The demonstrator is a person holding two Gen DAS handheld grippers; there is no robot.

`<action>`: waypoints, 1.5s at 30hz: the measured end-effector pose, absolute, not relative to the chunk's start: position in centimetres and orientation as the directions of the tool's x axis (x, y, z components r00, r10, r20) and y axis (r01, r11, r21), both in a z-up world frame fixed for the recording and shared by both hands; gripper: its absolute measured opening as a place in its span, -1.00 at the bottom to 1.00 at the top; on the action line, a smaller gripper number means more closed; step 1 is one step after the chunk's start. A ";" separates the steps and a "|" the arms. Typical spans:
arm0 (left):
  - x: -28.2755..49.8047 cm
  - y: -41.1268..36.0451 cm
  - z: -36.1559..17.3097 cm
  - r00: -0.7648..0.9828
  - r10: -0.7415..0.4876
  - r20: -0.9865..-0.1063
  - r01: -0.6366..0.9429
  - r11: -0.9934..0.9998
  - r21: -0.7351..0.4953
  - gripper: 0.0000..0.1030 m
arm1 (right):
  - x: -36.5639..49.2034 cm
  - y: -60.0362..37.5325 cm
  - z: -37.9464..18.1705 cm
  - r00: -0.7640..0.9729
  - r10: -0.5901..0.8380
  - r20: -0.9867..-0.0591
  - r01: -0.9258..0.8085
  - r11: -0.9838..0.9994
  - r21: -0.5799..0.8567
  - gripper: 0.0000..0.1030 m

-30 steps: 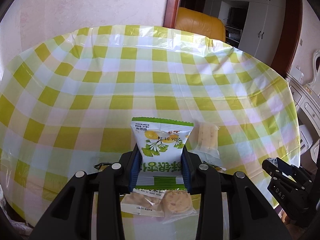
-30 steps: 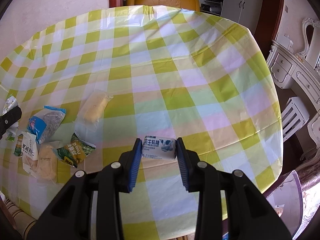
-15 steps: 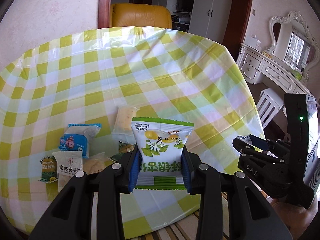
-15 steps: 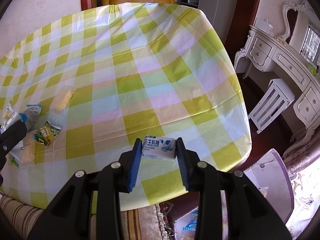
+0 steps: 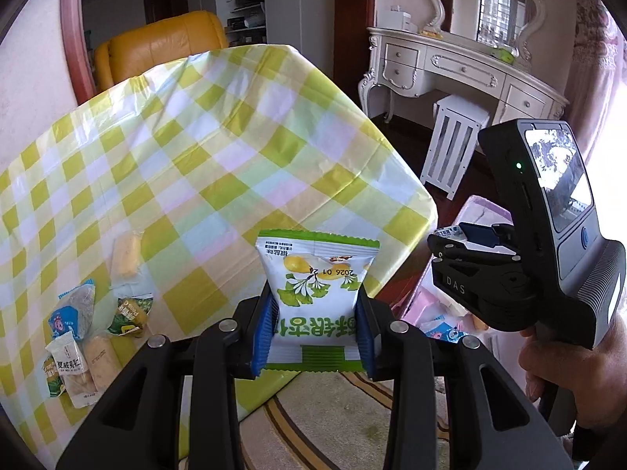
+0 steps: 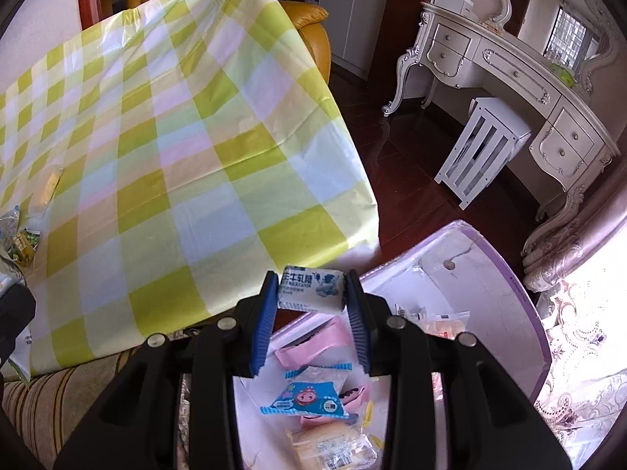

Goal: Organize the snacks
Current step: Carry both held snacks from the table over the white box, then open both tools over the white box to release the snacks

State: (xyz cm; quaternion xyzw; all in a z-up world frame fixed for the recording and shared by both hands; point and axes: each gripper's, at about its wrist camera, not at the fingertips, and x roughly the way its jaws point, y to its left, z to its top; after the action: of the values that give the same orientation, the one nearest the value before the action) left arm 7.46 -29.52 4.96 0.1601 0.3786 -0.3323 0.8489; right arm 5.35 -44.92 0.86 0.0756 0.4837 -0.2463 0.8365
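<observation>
Left tongs (image 5: pixel 316 331): pinching a green-and-white packet (image 5: pixel 316 297) by its sides, held upright past the table's near corner
Right tongs (image 6: pixel 311 315): pinching a small white-and-blue packet (image 6: pixel 311 288) above the box
Box (image 6: pixel 521 305): white with a purple rim, on the floor just beside the table; it holds a blue cartoon packet (image 6: pixel 309 397), pink wrappers and a pale cake
Table (image 5: pixel 219 156): green check cloth, with loose snacks (image 5: pixel 84 337) near its left edge
Hand (image 5: pixel 576 372): grips the right tool's handle
</observation>
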 end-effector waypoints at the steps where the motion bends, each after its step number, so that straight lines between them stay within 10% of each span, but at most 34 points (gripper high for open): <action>1: 7.1 -30.2 4.8 0.480 -0.447 -0.755 0.704 0.709 0.027 -0.32 | 4.9 -45.5 0.6 0.399 -0.345 -0.850 0.497 0.860 -0.116 -0.32; 29: 2.2 -39.8 0.0 0.276 -0.373 -0.886 0.921 0.365 0.133 -0.29 | -1.7 -54.0 -7.1 0.184 -0.288 -0.940 0.702 0.708 -0.080 -0.11; 35: 2.3 -39.7 0.3 0.289 -0.381 -0.878 0.918 0.372 0.141 0.34 | -1.6 -54.2 -7.2 0.186 -0.284 -0.940 0.706 0.704 -0.073 0.18; 45: 3.0 -38.9 1.4 0.351 -0.401 -0.846 0.890 0.423 0.169 0.49 | -1.1 -53.7 -5.7 0.225 -0.289 -0.930 0.707 0.706 -0.048 0.41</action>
State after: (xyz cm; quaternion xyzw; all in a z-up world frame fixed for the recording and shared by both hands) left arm 3.03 -38.93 1.38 0.3247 0.3762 -0.4277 0.7550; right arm -1.11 -53.69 -5.70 0.1975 0.5284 -0.3287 0.7575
